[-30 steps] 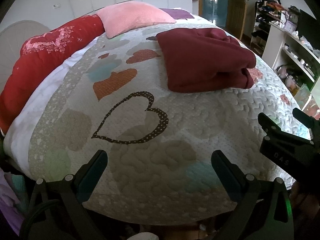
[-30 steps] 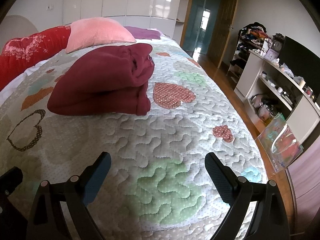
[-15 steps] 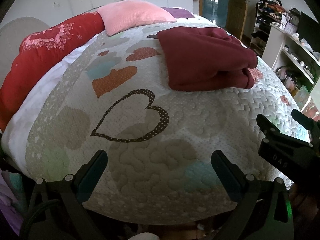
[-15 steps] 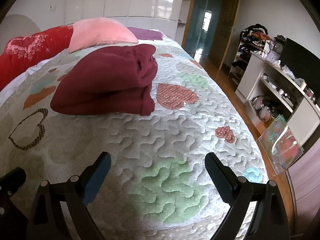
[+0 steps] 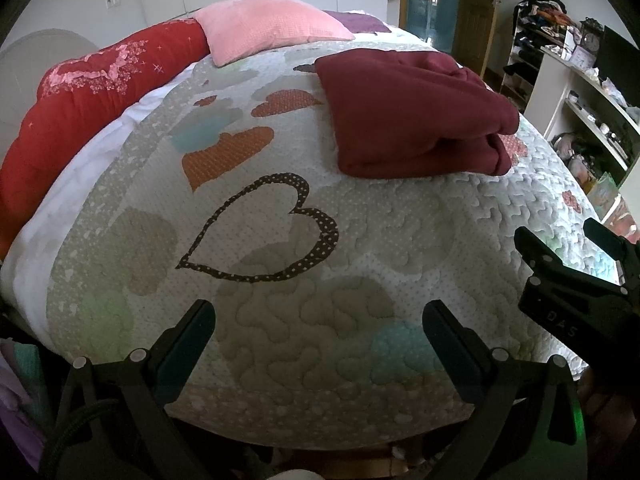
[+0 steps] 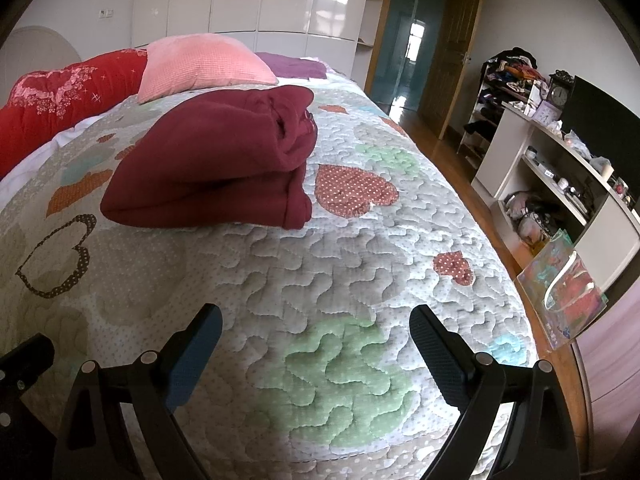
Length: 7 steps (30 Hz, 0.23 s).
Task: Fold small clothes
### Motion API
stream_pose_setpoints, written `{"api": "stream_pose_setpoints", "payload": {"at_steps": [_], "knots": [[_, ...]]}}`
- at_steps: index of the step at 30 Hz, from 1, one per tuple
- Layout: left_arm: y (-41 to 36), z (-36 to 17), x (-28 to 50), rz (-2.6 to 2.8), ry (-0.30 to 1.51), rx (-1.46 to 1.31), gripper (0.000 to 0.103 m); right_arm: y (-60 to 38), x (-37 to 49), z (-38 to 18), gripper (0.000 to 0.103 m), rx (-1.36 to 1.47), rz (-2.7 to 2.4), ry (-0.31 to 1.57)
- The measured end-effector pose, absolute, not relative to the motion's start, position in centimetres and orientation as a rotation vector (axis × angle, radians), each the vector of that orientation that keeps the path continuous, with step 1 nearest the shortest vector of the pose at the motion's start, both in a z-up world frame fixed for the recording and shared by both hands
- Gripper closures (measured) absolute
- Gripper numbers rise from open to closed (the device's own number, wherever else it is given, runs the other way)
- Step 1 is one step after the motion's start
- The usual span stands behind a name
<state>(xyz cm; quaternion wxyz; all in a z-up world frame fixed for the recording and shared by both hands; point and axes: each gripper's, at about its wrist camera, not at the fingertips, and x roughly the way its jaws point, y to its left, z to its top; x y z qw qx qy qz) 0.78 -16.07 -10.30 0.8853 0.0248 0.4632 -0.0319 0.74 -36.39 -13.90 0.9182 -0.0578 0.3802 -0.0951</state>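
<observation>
A dark red garment (image 5: 412,112) lies folded in a thick bundle on the quilted bed cover (image 5: 280,240); it also shows in the right wrist view (image 6: 216,160). My left gripper (image 5: 320,316) is open and empty, low over the near edge of the bed, well short of the garment. My right gripper (image 6: 316,320) is open and empty, also near the bed's front edge, to the right of the garment. The right gripper shows at the right edge of the left wrist view (image 5: 568,256).
A pink pillow (image 6: 204,66) and a red quilt (image 6: 60,104) lie at the head of the bed. White shelves (image 6: 560,184) with clutter and a shiny gift bag (image 6: 564,292) stand on the floor to the right. A doorway (image 6: 412,44) is at the back.
Both grippers have drawn back slightly from the folded garment, staying open and empty. The garment has not moved.
</observation>
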Motion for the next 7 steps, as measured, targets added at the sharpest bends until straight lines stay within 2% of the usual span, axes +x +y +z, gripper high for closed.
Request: {"api": "stream_pose_setpoints", "payload": {"at_steps": [7], "knots": [[-13.4,-9.5,2.4,-0.025,0.94,0.002,0.0,-37.4,1.8,-14.0,0.006,-0.074,-0.161,0.811]]}}
